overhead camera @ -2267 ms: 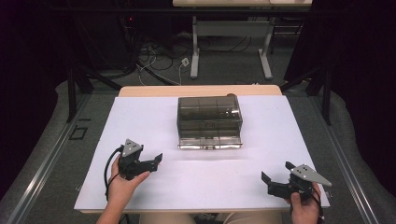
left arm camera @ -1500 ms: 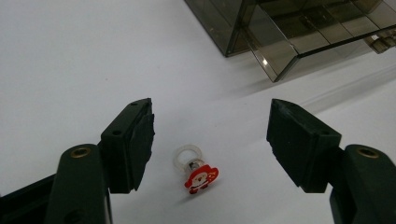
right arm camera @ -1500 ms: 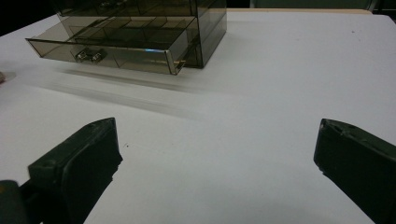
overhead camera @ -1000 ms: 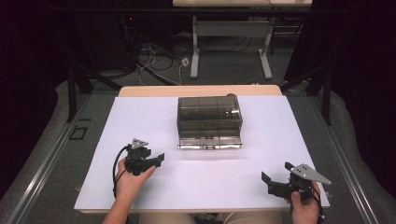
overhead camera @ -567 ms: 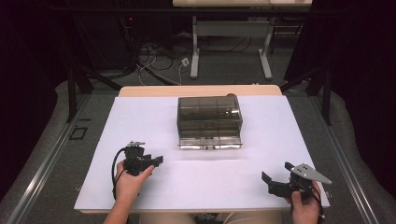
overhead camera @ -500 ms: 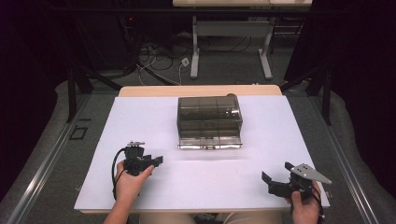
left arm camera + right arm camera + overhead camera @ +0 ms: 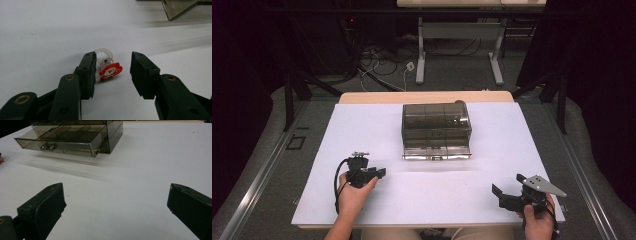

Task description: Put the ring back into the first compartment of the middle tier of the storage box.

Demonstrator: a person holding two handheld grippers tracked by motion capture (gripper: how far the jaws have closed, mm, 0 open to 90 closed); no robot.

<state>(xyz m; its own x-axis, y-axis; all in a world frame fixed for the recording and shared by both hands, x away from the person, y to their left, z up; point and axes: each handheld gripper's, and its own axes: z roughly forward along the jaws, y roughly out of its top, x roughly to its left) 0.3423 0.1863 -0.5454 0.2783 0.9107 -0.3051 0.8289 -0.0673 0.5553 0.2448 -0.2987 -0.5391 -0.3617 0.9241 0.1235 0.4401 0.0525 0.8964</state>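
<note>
White sheet [image 7: 362, 125] covered the table top, with a smoked, see-through drawer box [image 7: 436, 127] at its centre, the bottom drawer [image 7: 62, 141] pulled partly out toward the person.

Left gripper [image 7: 113, 71] sat low over the sheet at the near left in the high view, held in the left hand [image 7: 352, 196]. Its jaws had just been closing and stood partly closed around a small toy ring [image 7: 108, 65]: a clear plastic band carrying a red and white Santa figure. The ring lay on the sheet between the pads. The left-hand pad in that gripper's own view was touching or nearly touching the band; the other pad was apart from the ring with a visible gap, so the ring was not yet gripped.

Right gripper [image 7: 115, 202] rested near the front right corner of the sheet in the right hand [image 7: 539, 225], jaws spread wide with only bare sheet between them, pointed toward the drawer box. The grey three-cornered plate was on top of it.

Ring position: front left of the sheet, well apart from the drawer box.
</note>
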